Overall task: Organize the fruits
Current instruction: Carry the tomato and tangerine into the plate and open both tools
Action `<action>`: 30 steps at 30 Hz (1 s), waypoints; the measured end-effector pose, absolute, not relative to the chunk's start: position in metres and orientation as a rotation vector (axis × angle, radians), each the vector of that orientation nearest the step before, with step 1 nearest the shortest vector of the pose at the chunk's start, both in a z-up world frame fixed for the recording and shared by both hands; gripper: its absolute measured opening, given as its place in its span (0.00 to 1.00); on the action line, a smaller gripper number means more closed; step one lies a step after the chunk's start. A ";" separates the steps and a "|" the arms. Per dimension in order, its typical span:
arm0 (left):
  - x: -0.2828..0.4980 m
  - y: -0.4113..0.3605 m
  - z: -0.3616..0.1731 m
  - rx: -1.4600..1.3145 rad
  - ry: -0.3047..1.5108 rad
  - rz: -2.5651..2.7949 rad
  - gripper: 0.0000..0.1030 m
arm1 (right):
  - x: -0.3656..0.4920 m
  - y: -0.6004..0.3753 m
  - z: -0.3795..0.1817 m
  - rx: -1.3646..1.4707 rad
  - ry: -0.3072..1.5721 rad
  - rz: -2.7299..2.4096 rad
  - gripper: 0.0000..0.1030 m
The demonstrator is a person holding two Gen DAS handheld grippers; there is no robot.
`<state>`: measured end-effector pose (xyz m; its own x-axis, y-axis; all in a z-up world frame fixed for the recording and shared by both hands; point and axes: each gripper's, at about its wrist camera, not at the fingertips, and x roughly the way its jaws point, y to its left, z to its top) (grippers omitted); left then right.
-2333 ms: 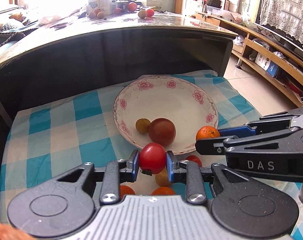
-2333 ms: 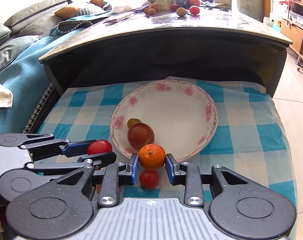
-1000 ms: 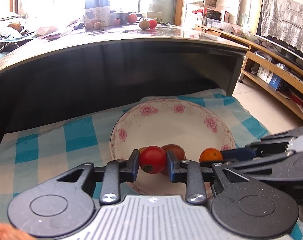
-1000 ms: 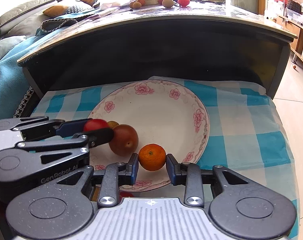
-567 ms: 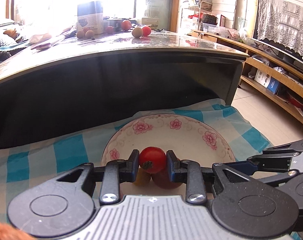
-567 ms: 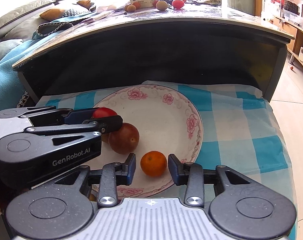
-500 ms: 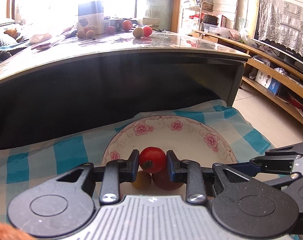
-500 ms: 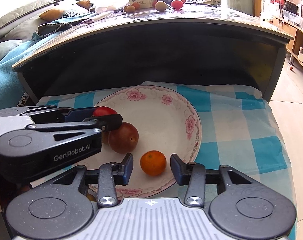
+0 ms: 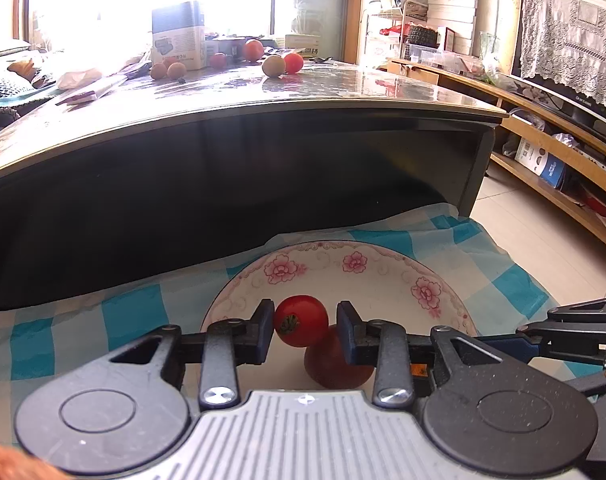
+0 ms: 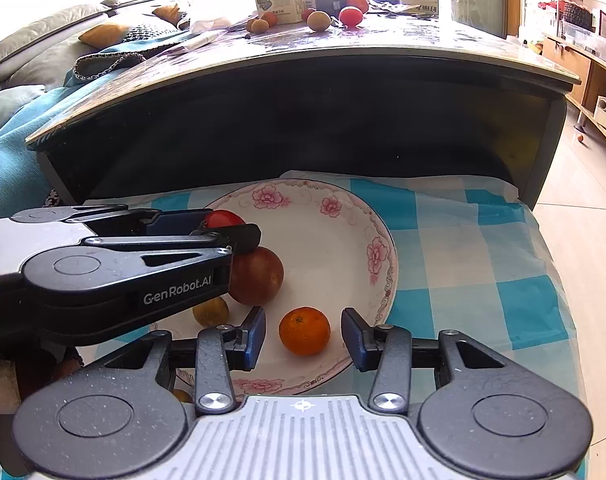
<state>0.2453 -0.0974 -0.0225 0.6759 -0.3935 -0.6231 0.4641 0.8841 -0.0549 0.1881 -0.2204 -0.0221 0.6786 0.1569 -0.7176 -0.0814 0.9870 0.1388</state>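
Right wrist | left gripper [image 10: 239,236] blocks dark plum [image 10: 257,276] | orange [image 10: 304,331] unobstructed

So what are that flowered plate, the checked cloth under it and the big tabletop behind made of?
The plate looks like glazed ceramic: glossy white with printed pink flowers, though melamine is possible. The cloth seems a thin woven fabric, matte and wrinkled at its far edge. The tabletop looks like polished stone or glass over a dark base; it mirrors the fruit standing on it.

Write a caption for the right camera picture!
Open right gripper around an orange on the flowered plate.
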 end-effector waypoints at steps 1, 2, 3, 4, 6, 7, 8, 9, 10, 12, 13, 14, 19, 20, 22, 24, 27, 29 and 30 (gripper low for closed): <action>0.247 -0.098 -0.023 0.110 0.674 -0.483 0.42 | 0.188 -0.220 -0.022 0.098 0.814 0.134 0.37; 0.248 -0.098 -0.023 0.110 0.674 -0.483 0.42 | 0.187 -0.220 -0.021 0.098 0.813 0.133 0.37; 0.248 -0.098 -0.023 0.110 0.674 -0.483 0.42 | 0.187 -0.221 -0.021 0.099 0.812 0.134 0.37; 0.249 -0.099 -0.023 0.109 0.675 -0.483 0.42 | 0.186 -0.221 -0.020 0.100 0.811 0.134 0.37; 0.251 -0.101 -0.023 0.105 0.676 -0.481 0.42 | 0.186 -0.221 -0.020 0.101 0.810 0.133 0.37; 0.252 -0.101 -0.022 0.102 0.676 -0.482 0.42 | 0.186 -0.221 -0.020 0.101 0.811 0.132 0.37; 0.252 -0.101 -0.021 0.101 0.674 -0.483 0.42 | 0.186 -0.222 -0.020 0.102 0.812 0.131 0.37; 0.252 -0.102 -0.021 0.102 0.673 -0.483 0.43 | 0.186 -0.222 -0.021 0.101 0.814 0.131 0.37; 0.251 -0.102 -0.021 0.105 0.673 -0.484 0.43 | 0.186 -0.221 -0.021 0.100 0.815 0.131 0.37; 0.250 -0.102 -0.020 0.111 0.673 -0.484 0.43 | 0.186 -0.221 -0.020 0.099 0.814 0.132 0.37; 0.250 -0.101 -0.020 0.112 0.673 -0.483 0.43 | 0.186 -0.221 -0.020 0.100 0.813 0.133 0.37; 0.249 -0.101 -0.019 0.113 0.674 -0.481 0.43 | 0.186 -0.221 -0.020 0.099 0.812 0.134 0.38; 0.247 -0.095 -0.015 0.115 0.674 -0.469 0.44 | 0.184 -0.221 -0.018 0.099 0.811 0.136 0.38; 0.247 -0.095 -0.014 0.118 0.673 -0.469 0.44 | 0.183 -0.221 -0.017 0.100 0.810 0.135 0.38; 0.246 -0.094 -0.012 0.119 0.670 -0.466 0.45 | 0.182 -0.220 -0.016 0.100 0.810 0.137 0.38; 0.245 -0.093 -0.011 0.120 0.674 -0.464 0.45 | 0.181 -0.220 -0.014 0.100 0.806 0.138 0.38; 0.241 -0.092 -0.010 0.132 0.677 -0.465 0.45 | 0.178 -0.222 -0.013 0.102 0.805 0.141 0.38; 0.237 -0.090 -0.008 0.133 0.682 -0.466 0.45 | 0.177 -0.222 -0.013 0.101 0.809 0.140 0.38; 0.235 -0.088 -0.007 0.135 0.684 -0.466 0.45 | 0.176 -0.222 -0.013 0.101 0.809 0.141 0.38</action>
